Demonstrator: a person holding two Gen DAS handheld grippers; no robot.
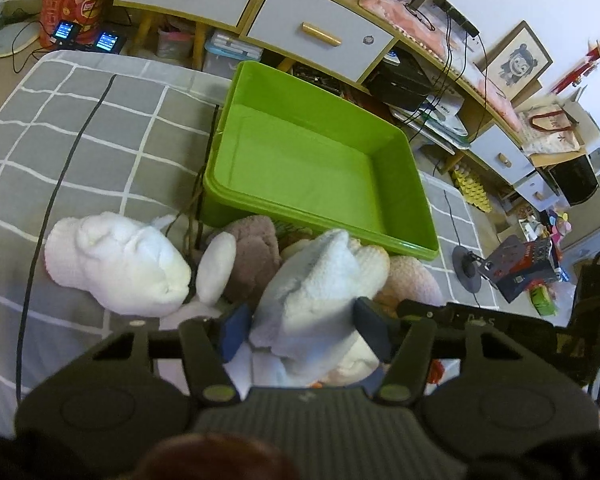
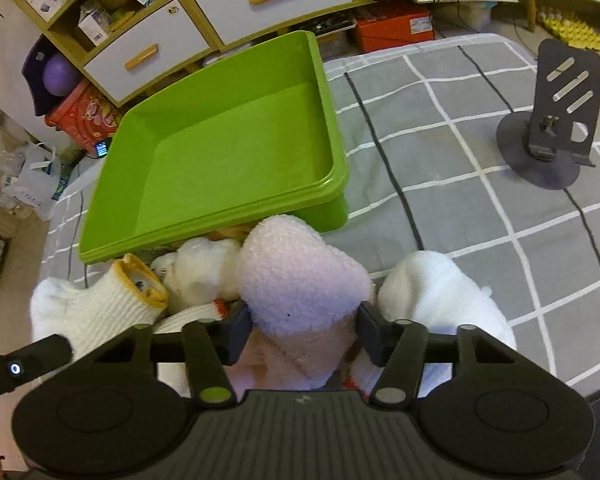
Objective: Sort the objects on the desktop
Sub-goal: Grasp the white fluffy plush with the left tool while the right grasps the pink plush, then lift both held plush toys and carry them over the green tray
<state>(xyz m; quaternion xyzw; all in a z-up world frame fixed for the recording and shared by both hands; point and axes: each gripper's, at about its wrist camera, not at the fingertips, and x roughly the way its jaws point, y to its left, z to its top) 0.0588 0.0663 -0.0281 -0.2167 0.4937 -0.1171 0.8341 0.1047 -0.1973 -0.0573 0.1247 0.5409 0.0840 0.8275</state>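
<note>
A pile of fluffy socks lies on the grey checked cloth just in front of an empty green bin (image 1: 300, 148) (image 2: 220, 148). My left gripper (image 1: 303, 330) points down into the pile, with both pads against a white fluffy sock (image 1: 312, 280). My right gripper (image 2: 305, 330) has its pads pressed on either side of a pink fluffy sock (image 2: 296, 268). Around them lie another white sock (image 1: 116, 264), a mauve one (image 1: 256, 252), a white sock with a yellow cuff (image 2: 116, 304) and a white one on the right (image 2: 436, 292).
A dark phone stand (image 2: 552, 128) stands on the cloth to the right. Black cables (image 2: 384, 144) (image 1: 60, 184) run across the cloth. Behind the bin are white drawers (image 1: 320, 32) with wooden handles, with boxes and clutter on the floor.
</note>
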